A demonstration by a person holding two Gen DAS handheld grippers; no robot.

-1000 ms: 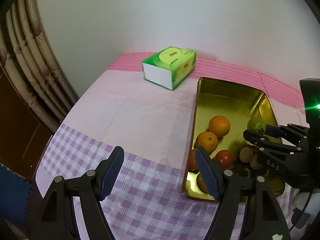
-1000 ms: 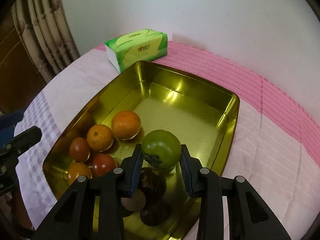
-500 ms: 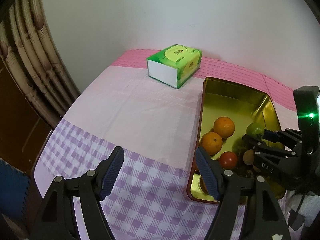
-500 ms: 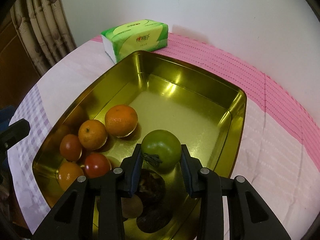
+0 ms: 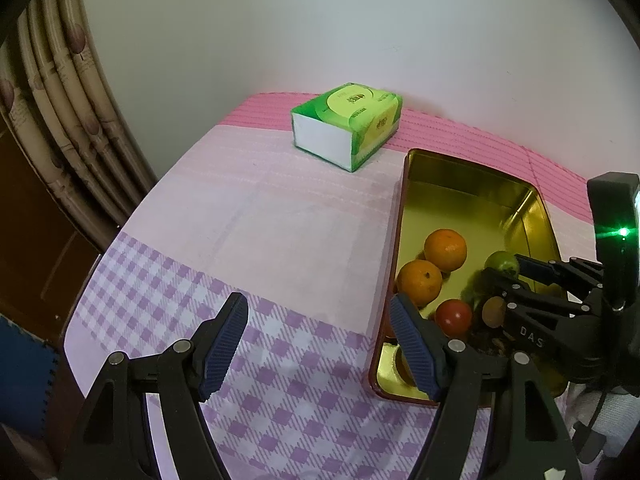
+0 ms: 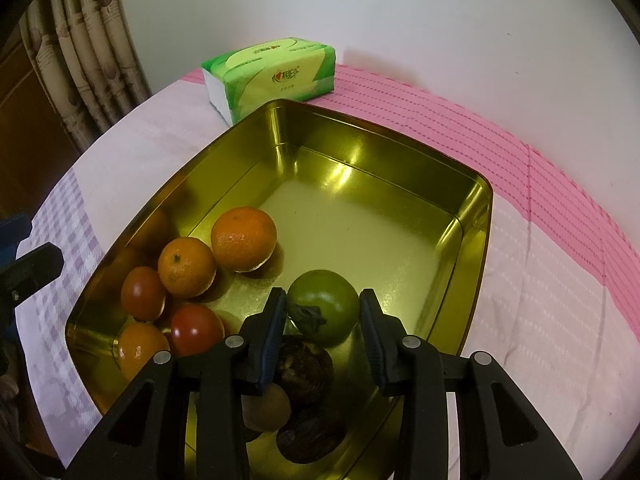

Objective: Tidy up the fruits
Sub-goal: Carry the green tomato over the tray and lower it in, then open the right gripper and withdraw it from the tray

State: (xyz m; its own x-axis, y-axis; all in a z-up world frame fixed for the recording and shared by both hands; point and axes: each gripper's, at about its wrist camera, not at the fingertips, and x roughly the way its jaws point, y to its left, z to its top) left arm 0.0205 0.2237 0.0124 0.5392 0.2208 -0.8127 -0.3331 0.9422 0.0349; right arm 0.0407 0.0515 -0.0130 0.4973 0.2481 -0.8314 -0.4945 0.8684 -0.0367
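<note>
A gold metal tray [image 6: 476, 216] holds oranges [image 6: 244, 239], red tomatoes [image 6: 196, 330] and dark brown fruits [image 6: 306, 366] at its near end. My right gripper [image 6: 323, 322] is shut on a green tomato [image 6: 324, 306] low over the tray's near middle, its fingers [image 6: 273, 320] pressing both sides. In the left wrist view the tray [image 5: 460, 168] lies at the right with the right gripper [image 5: 520, 276] and green tomato [image 5: 500, 262] over it. My left gripper [image 5: 320, 340] is open and empty above the checked cloth, left of the tray.
A green tissue pack [image 5: 346, 130] lies behind the tray near the wall, also in the right wrist view [image 6: 272, 74]. A pink and purple-checked cloth [image 5: 260, 220] covers the table. Curtains [image 5: 64, 112] hang at the left past the table edge.
My right gripper has lowered the green tomato toward the tray floor. My left gripper has drawn back to the left, away from the tray.
</note>
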